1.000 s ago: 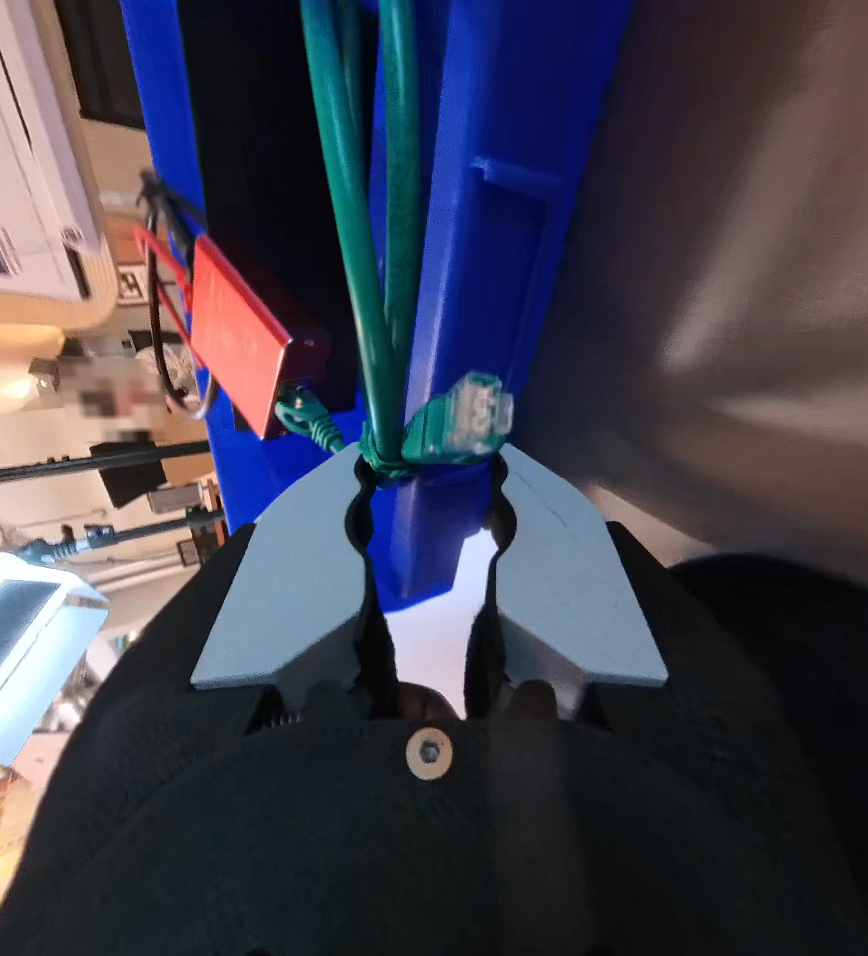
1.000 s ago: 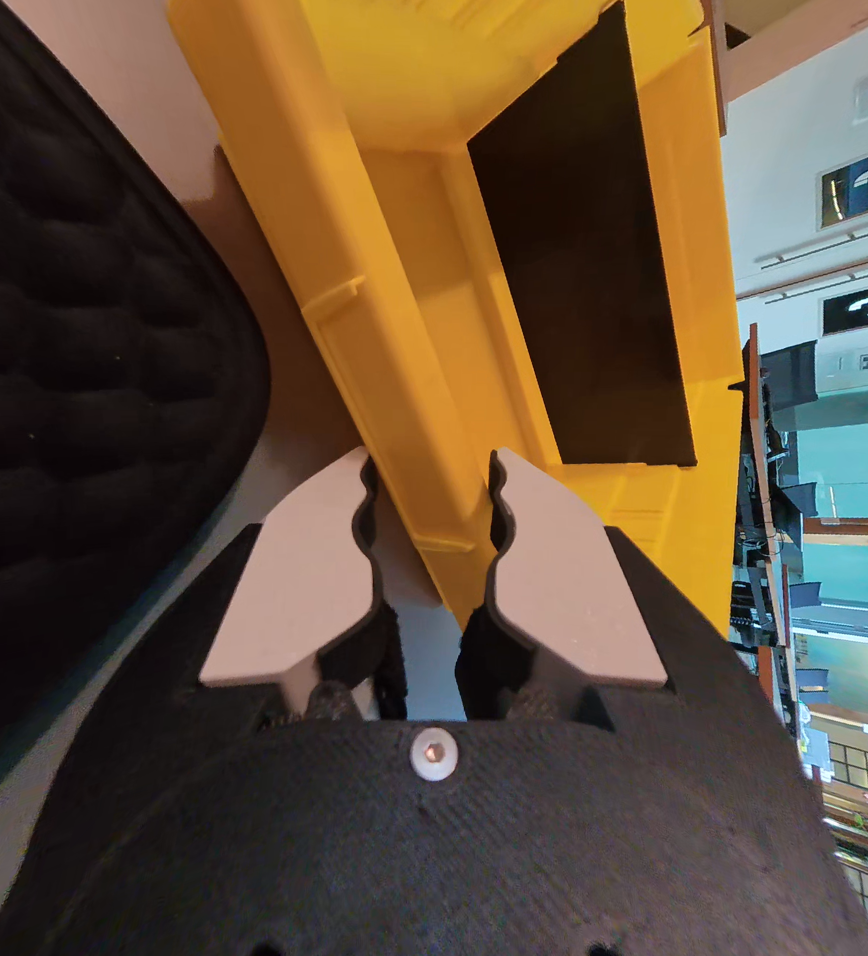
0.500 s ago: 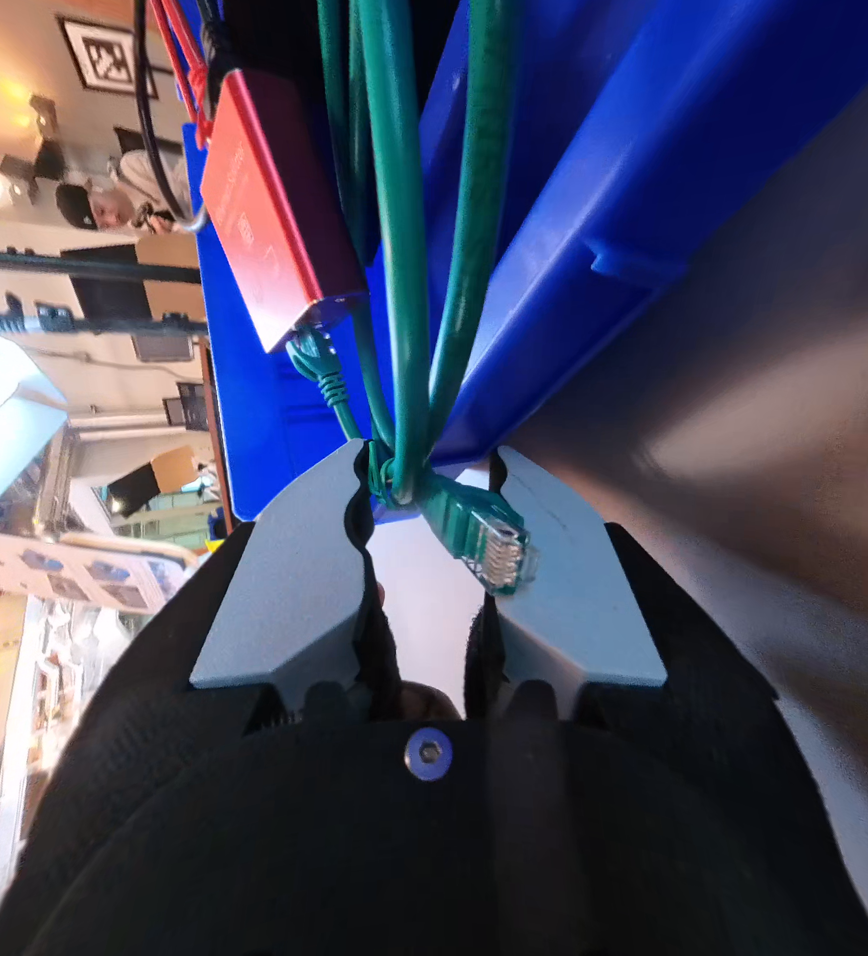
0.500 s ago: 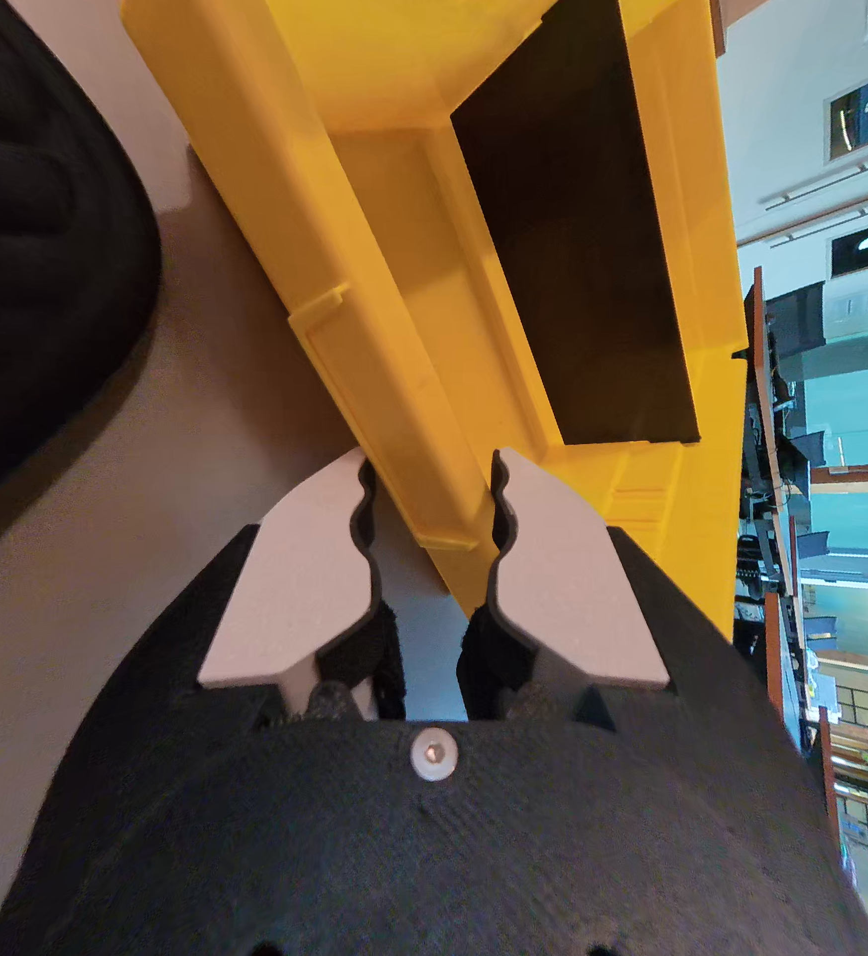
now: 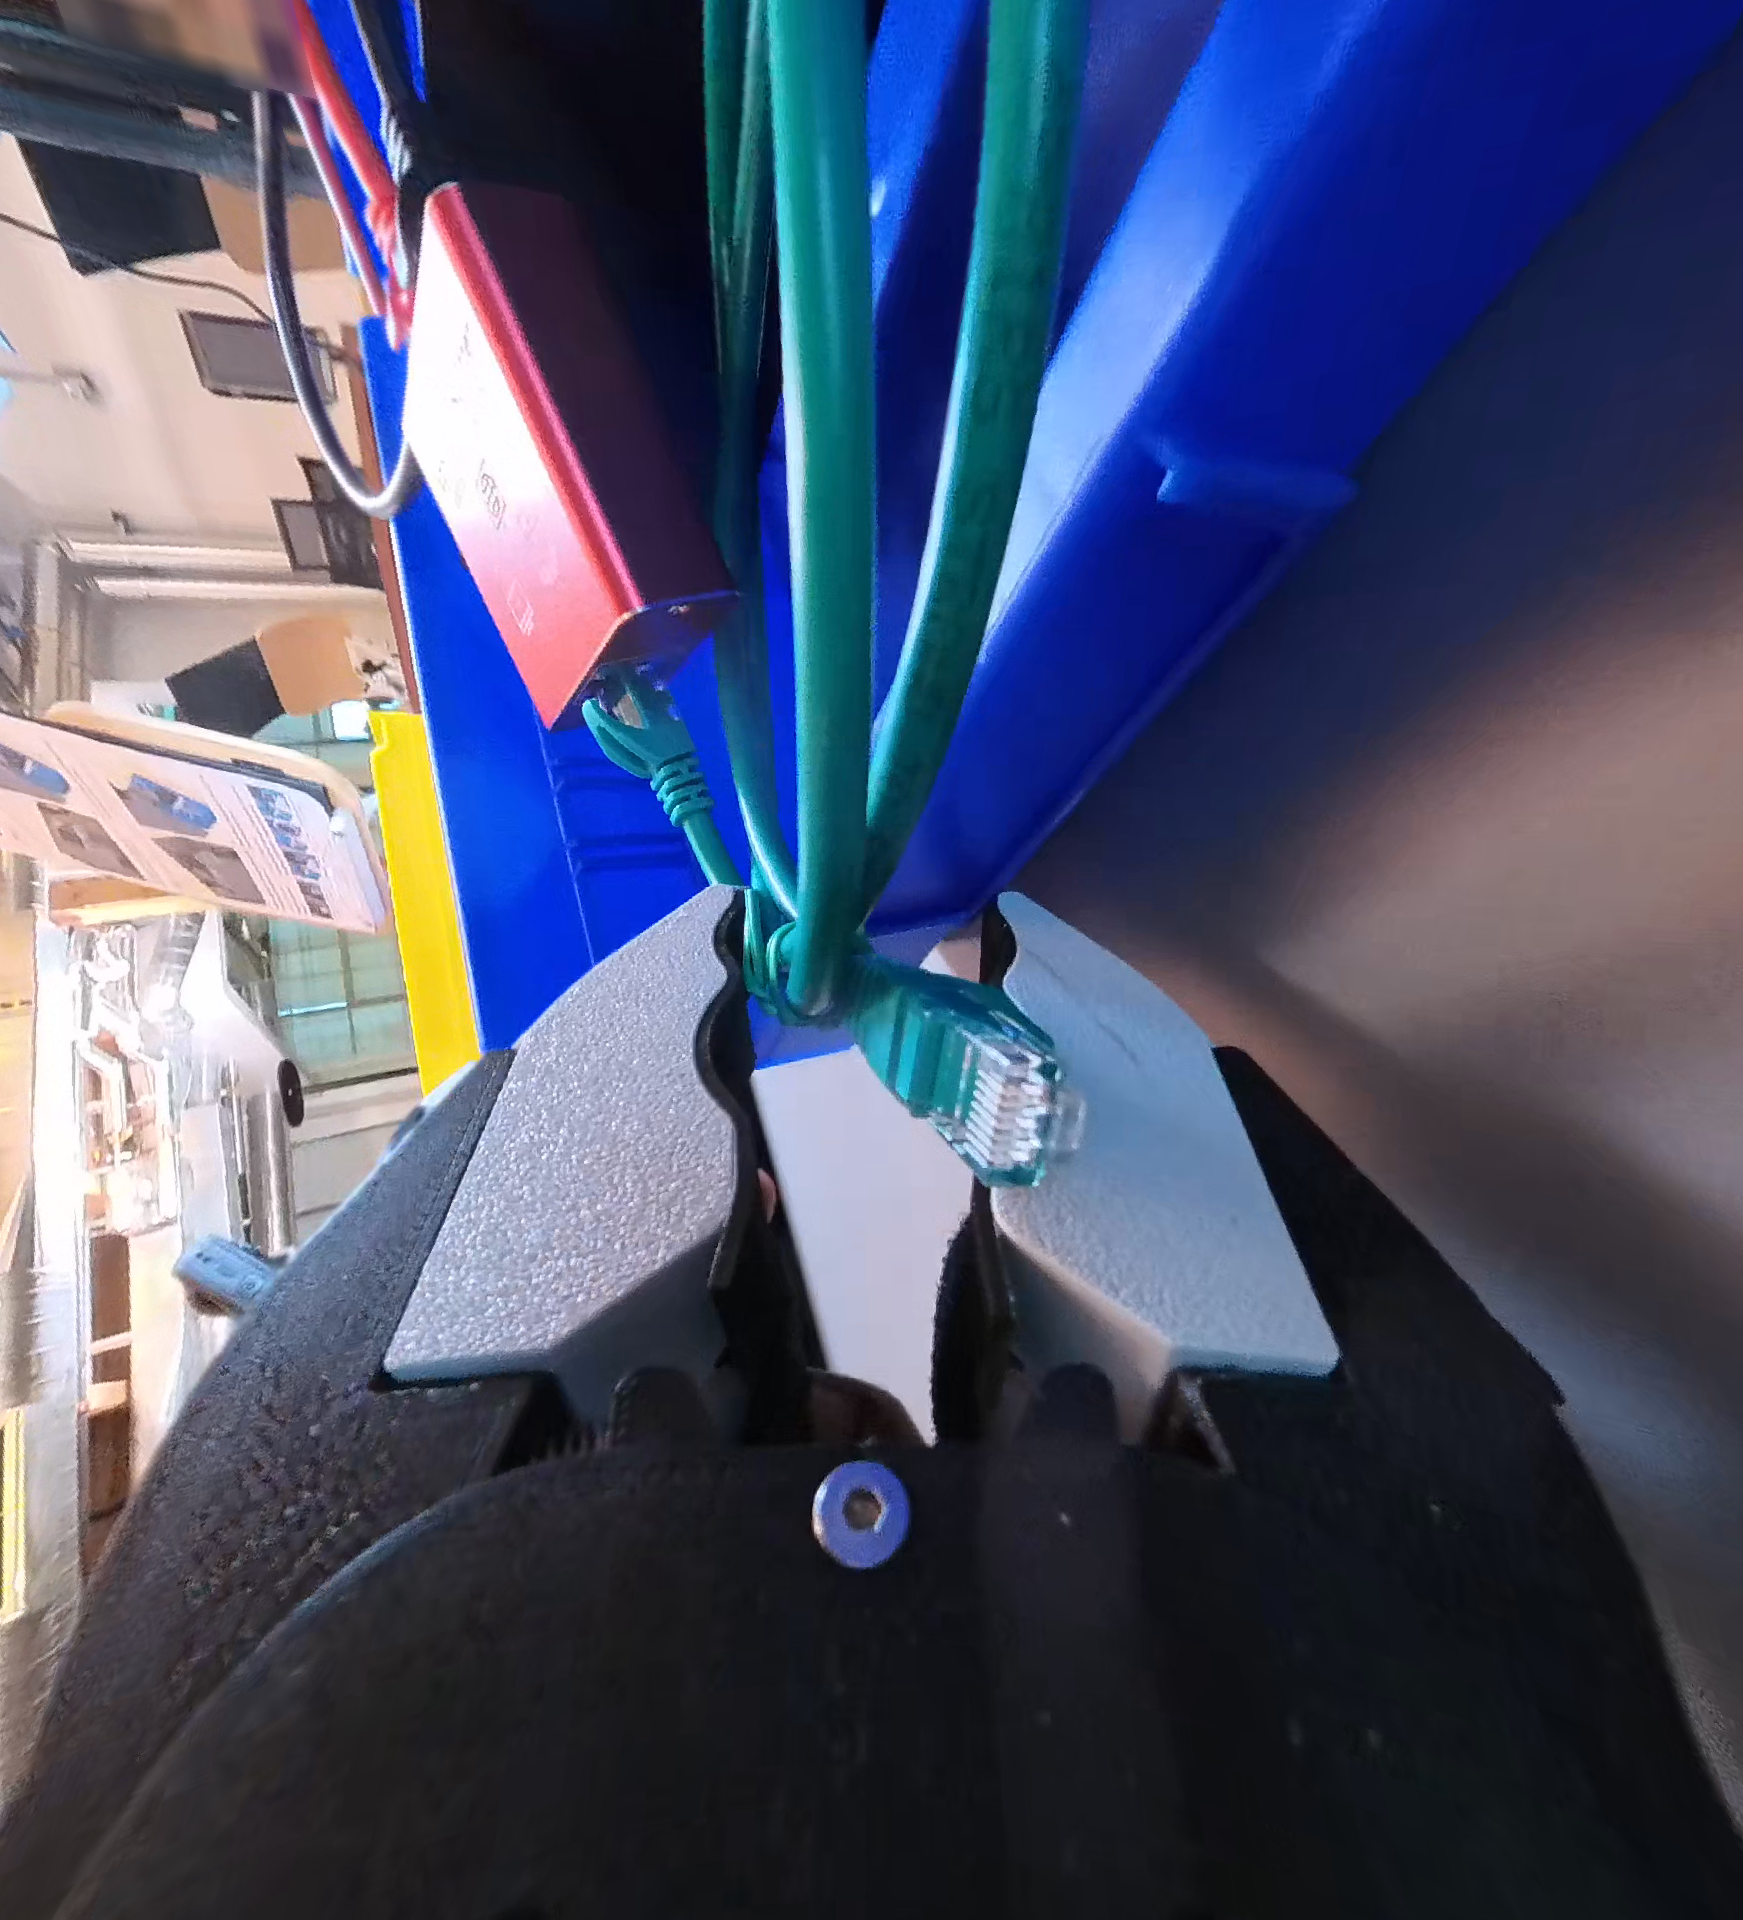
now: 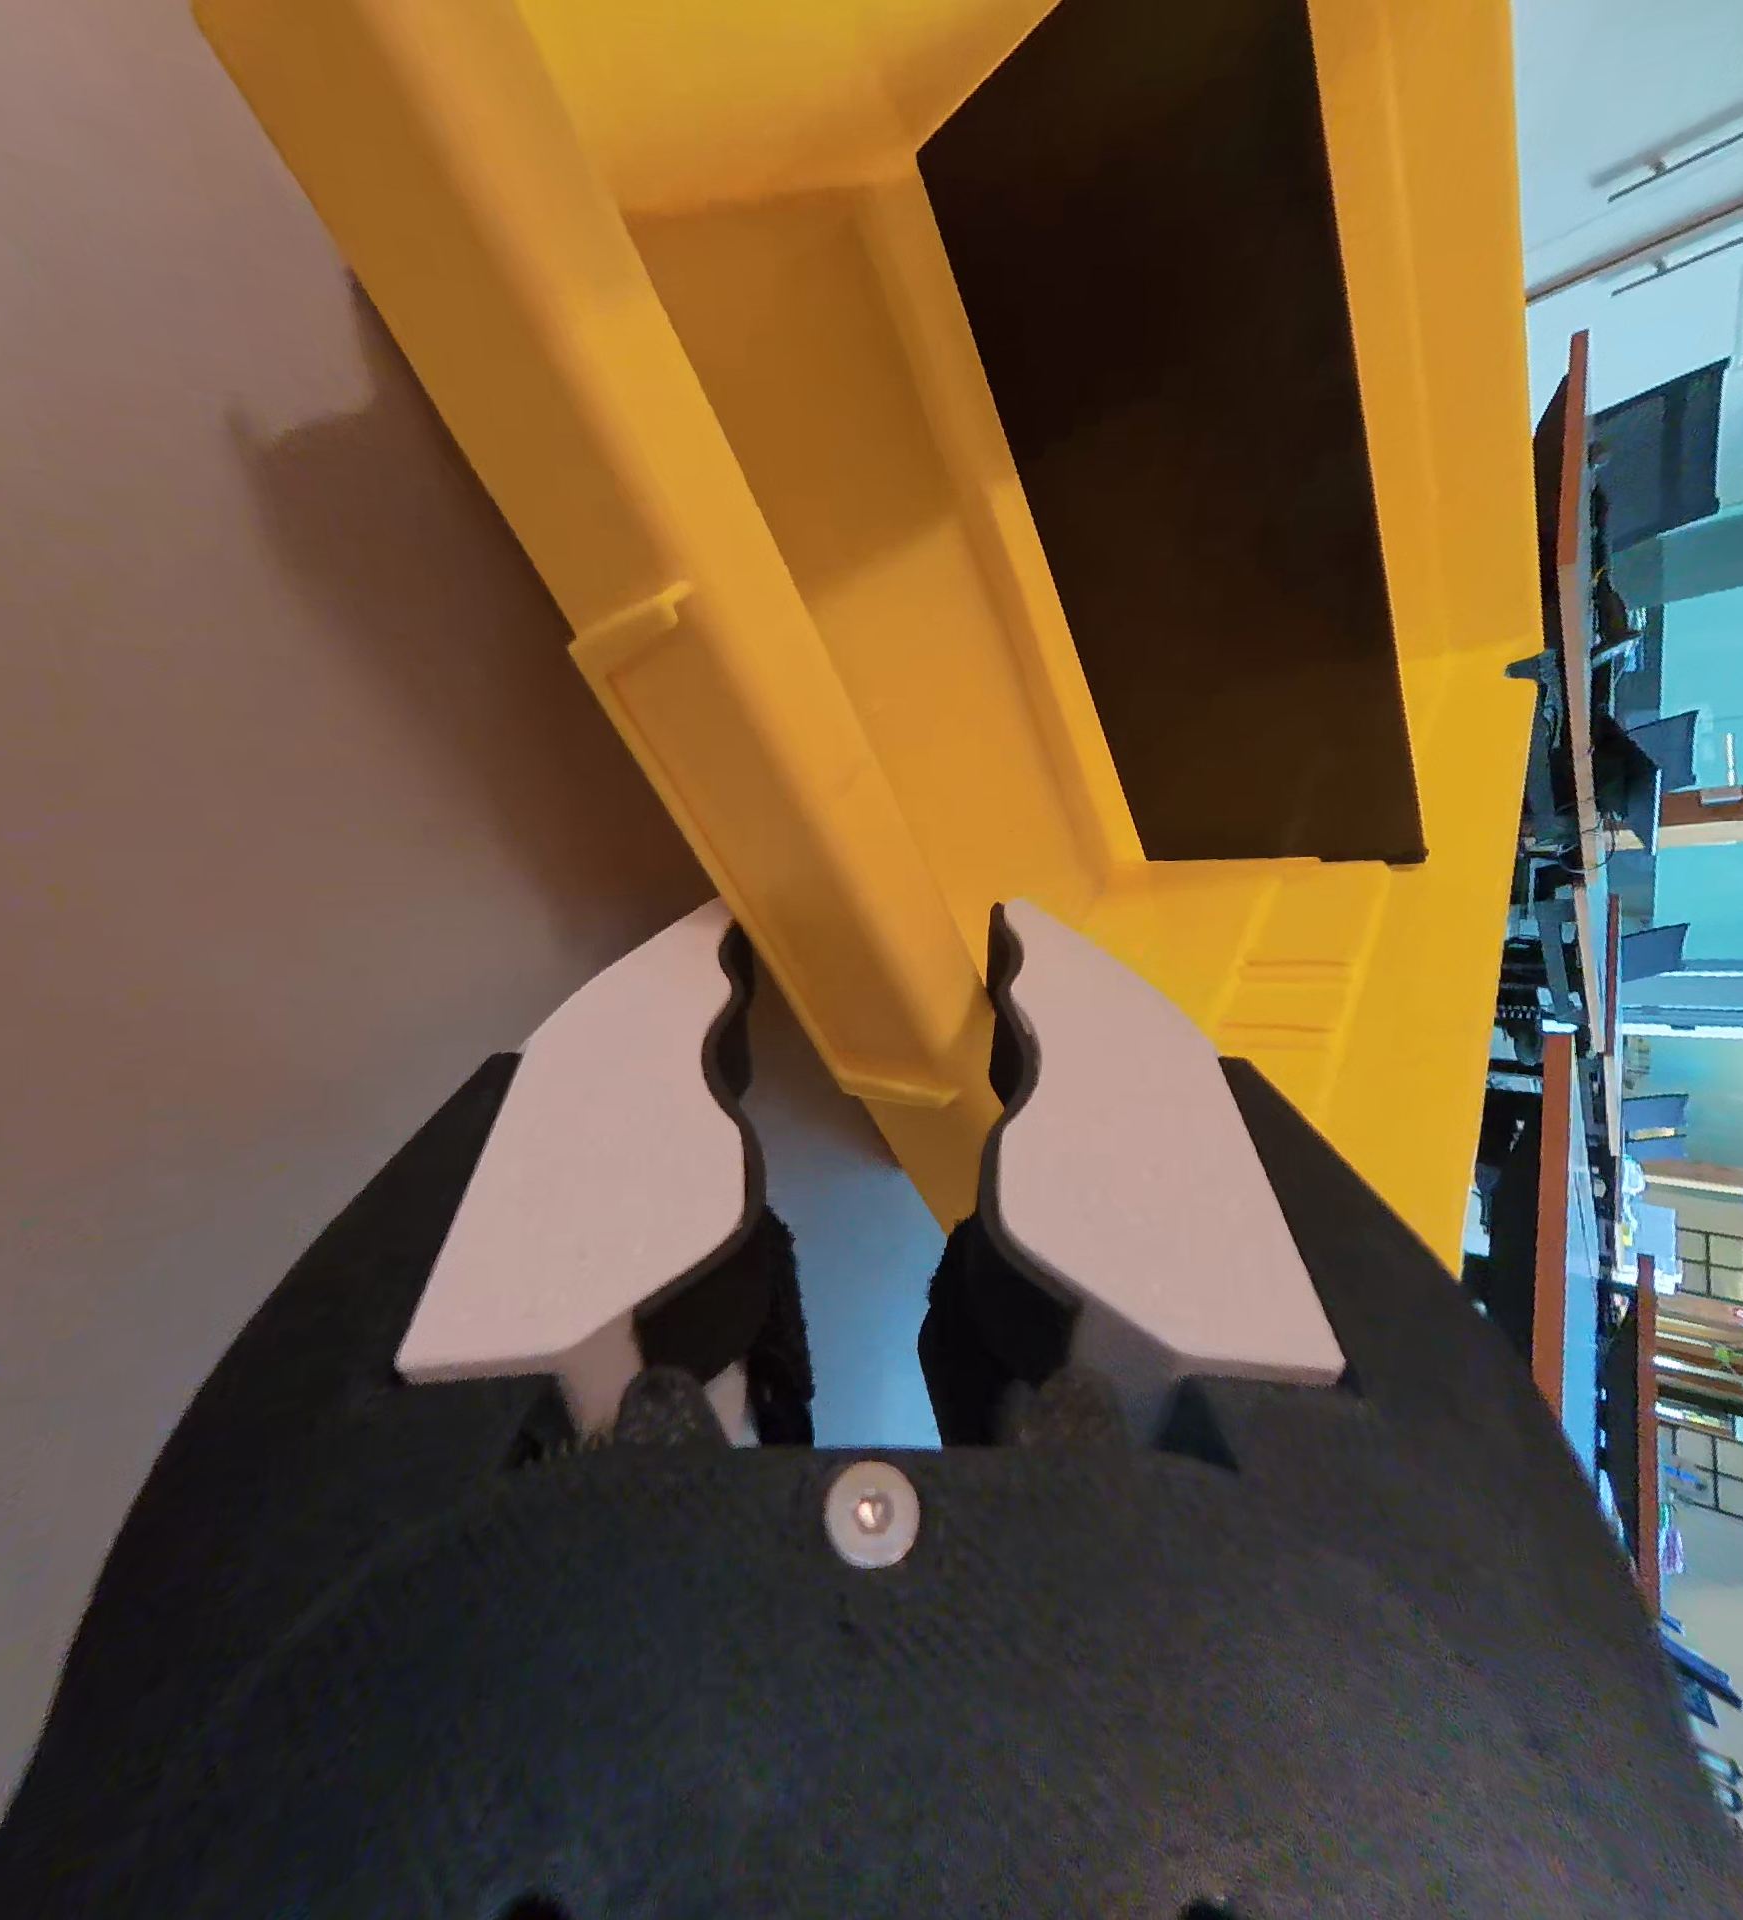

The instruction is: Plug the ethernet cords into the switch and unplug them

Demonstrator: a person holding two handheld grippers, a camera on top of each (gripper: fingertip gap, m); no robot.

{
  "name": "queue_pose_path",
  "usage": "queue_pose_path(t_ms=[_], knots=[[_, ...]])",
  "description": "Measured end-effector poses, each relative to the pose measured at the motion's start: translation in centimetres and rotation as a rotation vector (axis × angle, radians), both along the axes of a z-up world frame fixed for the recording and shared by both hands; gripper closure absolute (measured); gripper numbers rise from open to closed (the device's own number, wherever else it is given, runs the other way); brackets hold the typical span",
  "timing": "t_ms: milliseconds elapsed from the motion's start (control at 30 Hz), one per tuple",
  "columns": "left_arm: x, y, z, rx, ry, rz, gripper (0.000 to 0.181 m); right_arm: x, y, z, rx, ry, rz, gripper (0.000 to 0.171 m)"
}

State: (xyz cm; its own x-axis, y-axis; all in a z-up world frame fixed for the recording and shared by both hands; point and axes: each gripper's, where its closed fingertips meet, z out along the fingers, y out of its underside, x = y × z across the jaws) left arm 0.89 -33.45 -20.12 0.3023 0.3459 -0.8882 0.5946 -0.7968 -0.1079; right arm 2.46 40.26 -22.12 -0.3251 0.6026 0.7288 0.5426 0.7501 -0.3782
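In the left wrist view, my left gripper (image 5: 867, 935) is shut on a tied bundle of green ethernet cords (image 5: 794, 966) at its fingertips. A free clear plug (image 5: 992, 1101) of the bundle sticks out over the right finger. A red switch (image 5: 524, 499) hangs close ahead with one green cord plugged (image 5: 638, 727) into its end; red and black wires leave its far end. The cords run away along a blue bin (image 5: 1210, 468). In the right wrist view, my right gripper (image 6: 867, 925) is shut on the side wall of a yellow bin (image 6: 794, 727).
The yellow bin has a black liner (image 6: 1210, 468) inside. A grey-brown table top (image 6: 171, 623) lies beside both bins. A yellow bin's edge (image 5: 410, 883) shows behind the blue one. Shelving and room clutter (image 6: 1677, 1039) stand far off. Across from one pair of fingers to the other is roughly 75 cm.
The left gripper has pulled back from the blue bin with the cord bundle; the free plug swung down over the right finger. The black padded shape left the right wrist view.
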Motion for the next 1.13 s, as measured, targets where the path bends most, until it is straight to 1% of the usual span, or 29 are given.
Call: queue_pose_path(t_ms=[167,267,300,333,400,467,533,600,667,733,800,867,933,1133], knots=[[0.4,0.6,0.0,0.004,-0.023,0.029,0.139,0.6,1.0,0.0,-0.021,0.010,-0.020,0.126],[0.5,1.1,0.0,0.015,-0.036,0.022,0.138,0.7,0.9,0.0,-0.056,0.020,-0.019,0.123],[0.7,1.3,-0.1,0.046,-0.049,0.016,0.134,0.7,0.7,0.0,-0.075,0.023,-0.012,0.121],[0.9,1.7,-0.2,0.105,-0.066,0.006,0.126,0.7,0.4,0.2,-0.099,0.034,-0.001,0.118],[1.5,3.2,-0.3,0.279,-0.098,-0.040,0.107,0.6,-0.3,1.2,-0.163,0.083,0.031,0.113],[2.4,5.1,0.5,0.474,-0.129,-0.113,0.097,0.5,-1.2,2.2,-0.241,0.127,0.063,0.107],[3.2,6.8,2.2,0.645,-0.135,-0.179,0.089,0.4,-2.0,3.4,-0.315,0.182,0.092,0.105],[3.8,7.5,3.9,0.744,-0.116,-0.217,0.086,0.3,-3.3,4.9,-0.394,0.248,0.147,0.105],[3.2,7.7,5.8,0.824,-0.017,-0.222,0.087,0.3,-4.8,6.1,-0.474,0.295,0.212,0.105],[2.0,8.3,7.4,0.958,0.085,-0.222,0.090,0.4,-5.8,7.5,-0.540,0.343,0.250,0.105],[0.5,8.0,8.1,1.037,0.160,-0.181,0.094,0.5,-6.4,8.5,-0.576,0.379,0.269,0.106],[-1.3,7.0,7.9,1.067,0.194,-0.125,0.096,0.6,-6.6,9.1,-0.578,0.391,0.281,0.106],[-3.2,6.0,7.2,1.083,0.183,-0.065,0.097,0.6,-6.5,9.2,-0.557,0.390,0.274,0.106],[-7.5,2.9,3.7,1.013,0.099,0.093,0.099,0.6,-6.2,9.1,-0.520,0.389,0.251,0.107]])
